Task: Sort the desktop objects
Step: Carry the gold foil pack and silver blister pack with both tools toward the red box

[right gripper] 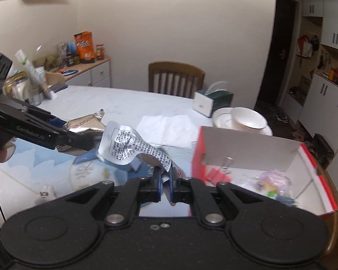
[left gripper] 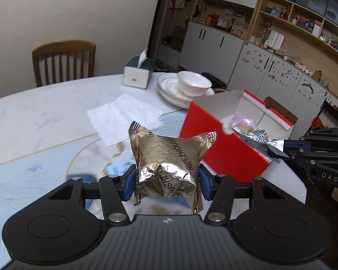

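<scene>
My left gripper [left gripper: 167,183] is shut on a gold foil snack packet [left gripper: 166,164] and holds it above the table, left of the red box [left gripper: 216,148]. It also shows at the left of the right wrist view [right gripper: 78,139] with the gold packet [right gripper: 85,124]. My right gripper [right gripper: 166,184] is shut on the tail of a silver printed sachet [right gripper: 128,148], held above the table left of the red box [right gripper: 197,155]. In the left wrist view the right gripper [left gripper: 281,149] holds the sachet [left gripper: 254,138] at the box's near corner. The open box holds a binder clip [right gripper: 227,164] and a clear bag of small items [right gripper: 272,180].
A stack of white plates with a bowl [left gripper: 191,85] and a tissue box [left gripper: 138,73] stand behind the red box. A white paper sheet [left gripper: 124,117] lies mid-table. A small white object [right gripper: 46,191] lies on the blue placemat [left gripper: 45,171]. A wooden chair [left gripper: 64,61] stands at the far edge.
</scene>
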Demonstrator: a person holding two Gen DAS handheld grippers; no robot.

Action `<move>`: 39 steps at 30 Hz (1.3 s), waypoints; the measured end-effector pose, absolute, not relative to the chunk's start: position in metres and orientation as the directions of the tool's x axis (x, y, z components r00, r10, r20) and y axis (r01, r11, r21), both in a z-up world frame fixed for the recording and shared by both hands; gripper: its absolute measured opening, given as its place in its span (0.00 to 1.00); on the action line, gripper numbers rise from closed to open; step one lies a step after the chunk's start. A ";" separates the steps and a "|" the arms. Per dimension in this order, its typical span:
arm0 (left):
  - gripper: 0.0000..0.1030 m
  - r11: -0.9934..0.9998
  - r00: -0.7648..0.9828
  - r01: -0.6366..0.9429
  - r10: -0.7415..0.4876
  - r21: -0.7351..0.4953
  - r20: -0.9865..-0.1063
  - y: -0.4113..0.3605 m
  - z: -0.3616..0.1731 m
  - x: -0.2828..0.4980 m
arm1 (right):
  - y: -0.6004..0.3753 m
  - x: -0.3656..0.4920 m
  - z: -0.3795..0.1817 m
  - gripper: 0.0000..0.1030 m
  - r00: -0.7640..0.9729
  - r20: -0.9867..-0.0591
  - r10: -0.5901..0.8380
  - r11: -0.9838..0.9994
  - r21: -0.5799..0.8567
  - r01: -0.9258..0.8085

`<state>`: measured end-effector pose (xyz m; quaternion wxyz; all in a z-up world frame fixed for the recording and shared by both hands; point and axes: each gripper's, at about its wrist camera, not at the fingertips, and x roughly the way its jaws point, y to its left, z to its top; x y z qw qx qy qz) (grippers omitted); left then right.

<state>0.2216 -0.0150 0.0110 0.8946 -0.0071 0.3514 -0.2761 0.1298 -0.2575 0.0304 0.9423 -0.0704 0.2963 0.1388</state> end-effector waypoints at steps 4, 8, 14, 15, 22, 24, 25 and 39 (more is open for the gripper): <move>0.52 0.835 0.598 0.514 -0.514 -0.199 -0.615 -0.038 0.018 0.222 | -0.282 0.131 0.034 0.06 0.799 -0.567 0.198 0.961 -0.049 -0.272; 0.52 0.822 0.589 0.538 -0.526 -0.188 -0.614 -0.064 0.021 0.222 | -0.304 0.133 0.033 0.06 0.804 -0.566 0.181 0.969 -0.039 -0.245; 0.53 0.804 0.578 0.567 -0.544 -0.180 -0.608 -0.100 0.024 0.224 | -0.334 0.137 0.031 0.06 0.809 -0.565 0.164 0.974 -0.039 -0.224; 0.52 0.800 0.576 0.573 -0.547 -0.177 -0.608 -0.106 0.024 0.224 | -0.339 0.138 0.031 0.06 0.809 -0.565 0.161 0.974 -0.039 -0.221; 0.52 0.784 0.564 0.600 -0.555 -0.157 -0.611 -0.148 0.025 0.228 | -0.371 0.144 0.027 0.06 0.809 -0.567 0.156 0.978 -0.028 -0.209; 0.53 0.781 0.559 0.605 -0.553 -0.152 -0.617 -0.158 0.024 0.230 | -0.379 0.147 0.026 0.06 0.809 -0.567 0.155 0.978 -0.026 -0.206; 0.53 0.780 0.555 0.608 -0.552 -0.149 -0.622 -0.164 0.023 0.231 | -0.383 0.148 0.025 0.06 0.809 -0.568 0.155 0.978 -0.026 -0.205; 0.53 0.750 0.495 0.656 -0.517 -0.090 -0.698 -0.240 -0.002 0.247 | -0.427 0.174 0.010 0.06 0.777 -0.612 0.144 0.980 -0.019 -0.196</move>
